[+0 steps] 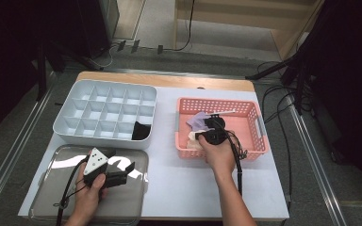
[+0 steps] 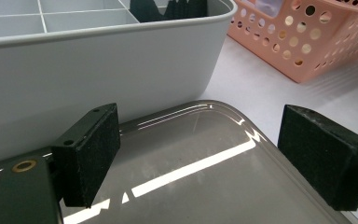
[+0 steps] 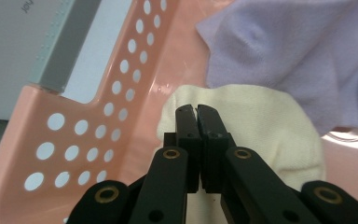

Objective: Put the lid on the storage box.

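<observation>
My right gripper (image 1: pixel 199 137) reaches into the pink basket (image 1: pixel 260 141) and is shut, its tips (image 3: pixel 196 112) pressed into a cream cloth (image 3: pixel 270 126); how much of it is pinched is hidden. A lilac cloth (image 3: pixel 298 51) lies just beyond the cream one, toward the basket's back (image 1: pixel 198 120). My left gripper (image 1: pixel 130 172) rests low over the shiny metal tray (image 1: pixel 66 197). It is open, with nothing between its pads (image 2: pixel 93 154), and it points at the grey compartment box (image 2: pixel 121 60).
The grey compartment box (image 1: pixel 61 125) stands at the back left, with a black cloth (image 1: pixel 141 131) in its near right cell. A white stick lies across the basket's far side (image 1: pixel 224 113). Bare white tabletop (image 1: pixel 165 165) lies between tray and basket.
</observation>
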Action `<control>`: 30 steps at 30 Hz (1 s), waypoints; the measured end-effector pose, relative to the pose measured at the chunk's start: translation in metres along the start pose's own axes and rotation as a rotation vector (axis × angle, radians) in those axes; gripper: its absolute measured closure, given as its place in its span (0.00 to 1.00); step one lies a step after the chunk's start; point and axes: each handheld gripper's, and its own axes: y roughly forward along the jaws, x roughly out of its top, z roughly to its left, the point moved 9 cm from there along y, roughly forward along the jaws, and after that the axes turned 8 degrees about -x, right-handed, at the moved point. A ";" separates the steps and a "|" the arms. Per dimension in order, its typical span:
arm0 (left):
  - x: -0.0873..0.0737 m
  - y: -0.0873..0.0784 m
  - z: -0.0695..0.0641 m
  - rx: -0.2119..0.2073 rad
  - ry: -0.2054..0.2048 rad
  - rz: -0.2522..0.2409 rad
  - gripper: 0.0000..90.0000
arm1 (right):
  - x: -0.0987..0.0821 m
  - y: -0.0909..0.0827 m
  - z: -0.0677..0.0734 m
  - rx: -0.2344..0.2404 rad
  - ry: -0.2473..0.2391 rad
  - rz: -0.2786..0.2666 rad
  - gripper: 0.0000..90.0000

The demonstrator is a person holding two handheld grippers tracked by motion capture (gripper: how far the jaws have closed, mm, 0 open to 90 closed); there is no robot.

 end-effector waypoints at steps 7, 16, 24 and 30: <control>0.000 0.000 0.000 0.007 0.006 0.006 0.15 | 0.013 -0.018 0.007 0.053 -0.021 -0.145 0.99; 0.000 0.000 0.000 0.003 -0.001 -0.004 0.15 | 0.026 -0.033 -0.019 -0.041 0.017 -0.268 0.99; 0.000 0.001 0.000 0.006 0.006 0.006 0.15 | 0.007 -0.018 -0.046 -0.095 0.065 -0.159 0.77; 0.000 0.000 0.000 0.004 0.002 0.000 0.15 | -0.001 -0.008 -0.054 -0.135 0.097 -0.074 0.50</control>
